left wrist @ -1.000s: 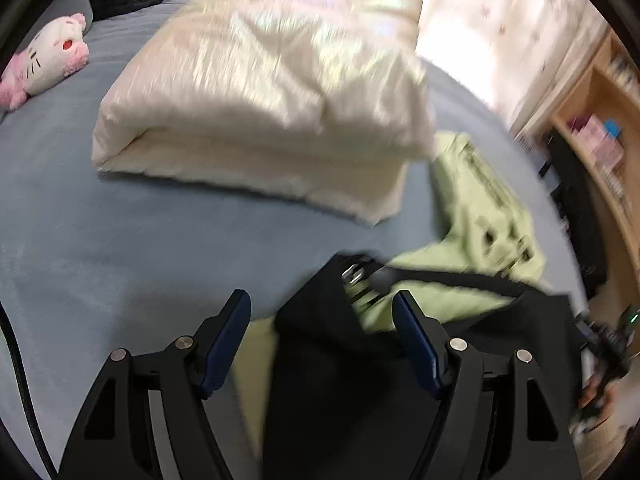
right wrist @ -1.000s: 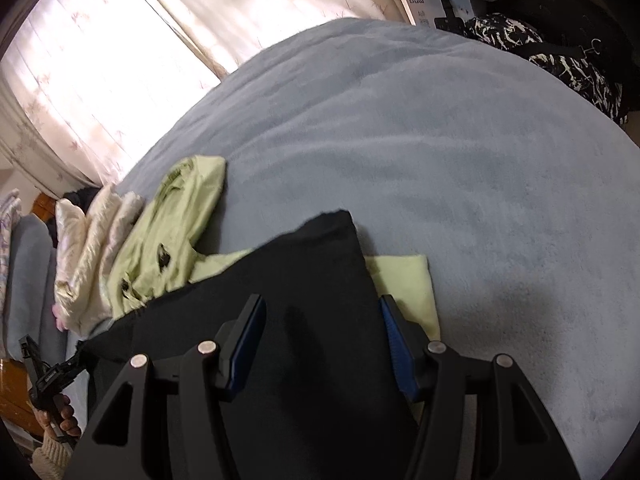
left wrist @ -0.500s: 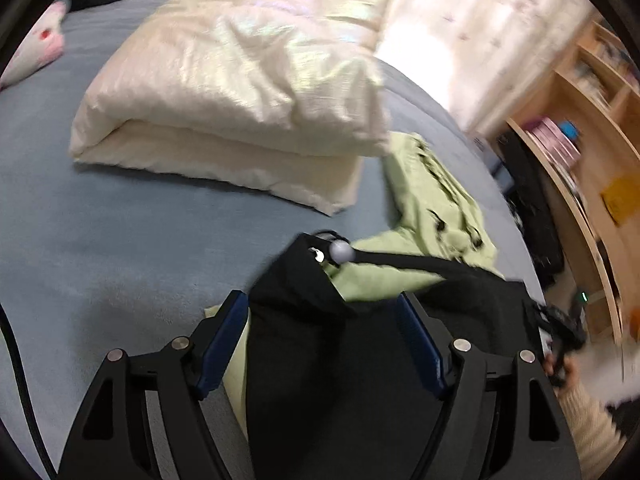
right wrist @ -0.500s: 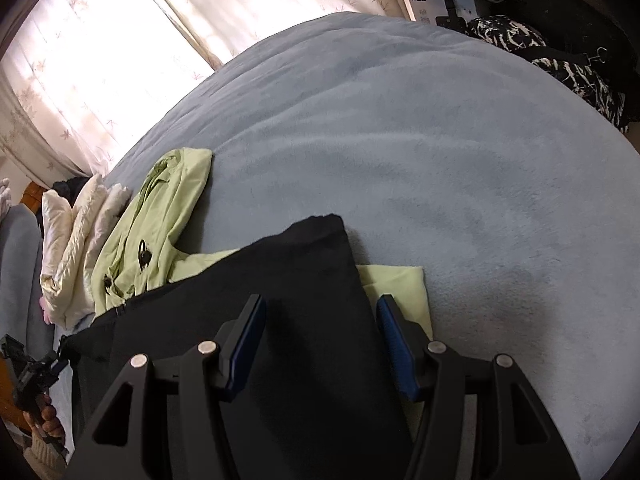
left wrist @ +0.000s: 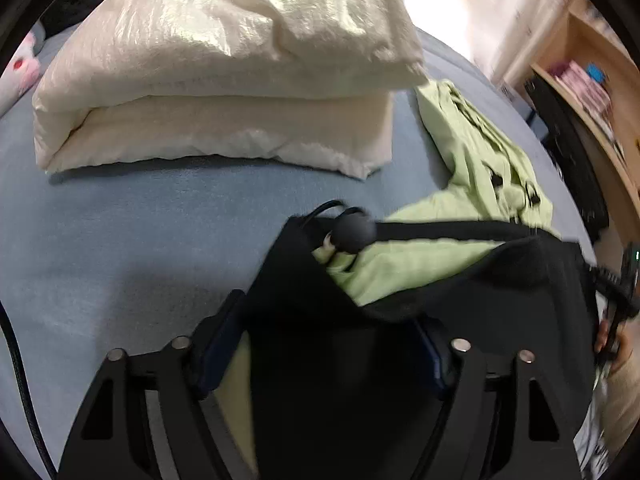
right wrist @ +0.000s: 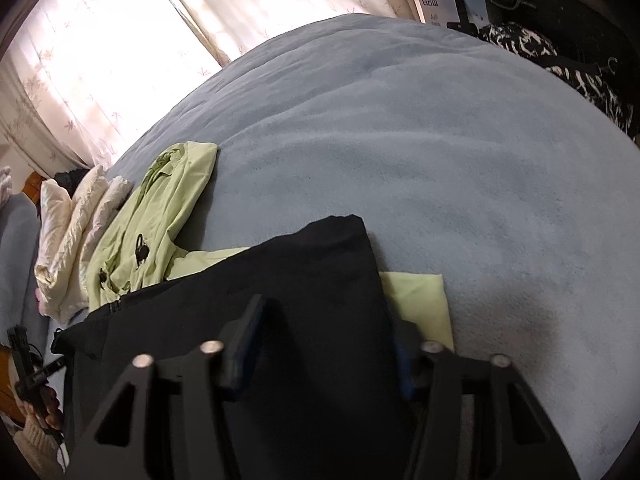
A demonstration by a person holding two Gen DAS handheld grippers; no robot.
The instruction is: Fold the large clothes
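Over the last second both grippers, left gripper [left wrist: 332, 344] and right gripper [right wrist: 320, 340], have carried the black garment [right wrist: 280, 280] forward over the light-green jacket [right wrist: 156, 220] on the blue bed [right wrist: 440, 140], fingers spread wide around cloth, so whether they pinch it I cannot tell.

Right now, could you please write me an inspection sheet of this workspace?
Surface: blue-grey bed cover, soft, lightly creased.
Job's things: black garment lying over a light green jacket.
Clutter: folded cream quilt; pink plush toy at the edge.
Grippers: left tool and right tool both have black cloth between the fingers; grip cannot be told.
Cables: black cable at the left edge.
Surroundings: curtains, wooden shelf.
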